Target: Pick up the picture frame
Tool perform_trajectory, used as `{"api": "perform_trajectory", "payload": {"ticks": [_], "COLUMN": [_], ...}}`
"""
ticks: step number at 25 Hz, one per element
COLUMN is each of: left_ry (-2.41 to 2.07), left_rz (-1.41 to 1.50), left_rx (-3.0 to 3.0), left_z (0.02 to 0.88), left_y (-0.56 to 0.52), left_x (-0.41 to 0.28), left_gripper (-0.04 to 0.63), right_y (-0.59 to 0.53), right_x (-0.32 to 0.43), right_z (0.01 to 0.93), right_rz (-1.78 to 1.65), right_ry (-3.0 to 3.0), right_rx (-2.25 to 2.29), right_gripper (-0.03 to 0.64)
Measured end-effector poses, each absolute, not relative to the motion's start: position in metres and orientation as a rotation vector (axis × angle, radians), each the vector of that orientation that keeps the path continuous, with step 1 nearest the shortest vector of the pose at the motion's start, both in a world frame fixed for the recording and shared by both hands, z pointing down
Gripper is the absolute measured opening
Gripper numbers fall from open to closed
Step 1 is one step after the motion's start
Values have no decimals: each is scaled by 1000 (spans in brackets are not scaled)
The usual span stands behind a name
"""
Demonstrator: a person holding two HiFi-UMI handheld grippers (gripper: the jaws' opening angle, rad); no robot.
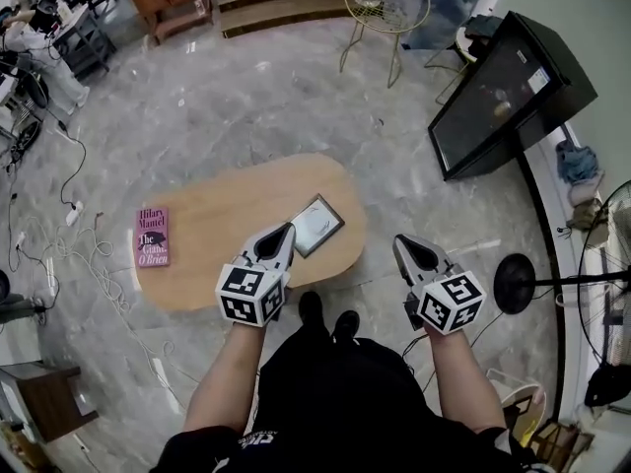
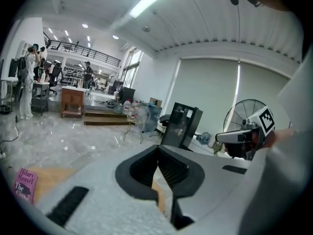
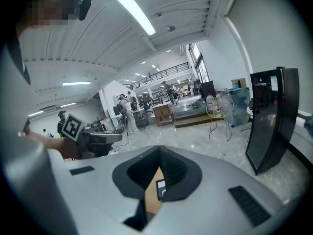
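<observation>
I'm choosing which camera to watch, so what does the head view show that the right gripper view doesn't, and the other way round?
Head view only: the pink book lying on the wooden table, and the person's shoes. Right gripper view only: the ceiling strip light and the mezzanine railing. Both: the picture frame, the left gripper, the black cabinet and the wire side table.
</observation>
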State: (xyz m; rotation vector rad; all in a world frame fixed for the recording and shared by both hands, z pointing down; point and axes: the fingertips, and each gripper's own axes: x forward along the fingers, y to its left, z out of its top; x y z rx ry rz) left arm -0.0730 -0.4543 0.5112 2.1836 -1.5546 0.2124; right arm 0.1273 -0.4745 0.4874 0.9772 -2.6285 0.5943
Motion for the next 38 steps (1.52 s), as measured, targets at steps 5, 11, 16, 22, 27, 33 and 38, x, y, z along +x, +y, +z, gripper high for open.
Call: {"api": "perform_trajectory", "payload": {"ticks": [5, 11, 16, 22, 27, 33, 38], "left_ry": [-1507, -1473, -1460, -1421, -1354, -1261, -1203], "left_rz": [248, 343, 373, 424, 508, 580, 705], "left_rx": [2210, 2131, 2063, 2016, 2005, 1962, 1969], "left_z": [532, 575, 612, 664, 718, 791, 849], "left_y": [-477, -482, -493, -505, -511, -507, -497], "left_x": [-85, -86, -84, -78, -68, -53, -43], "left_gripper": [11, 11, 34, 66, 97, 138, 151], "right_y": [-489, -506, -533, -546, -559, -574, -575], "right_x": [109, 109, 98, 78, 76, 73, 70], "right_z": [512, 549, 584, 624, 661, 702, 742], "right_rz": [649, 744, 773, 797, 828, 814, 816], "right_ry": [-2579, -2546, -2538, -2537, -2509, -2474, -2447], "right_rx": [958, 910, 815, 695, 686, 665, 632], "right_gripper": [6, 6, 5, 5, 6, 5, 6]}}
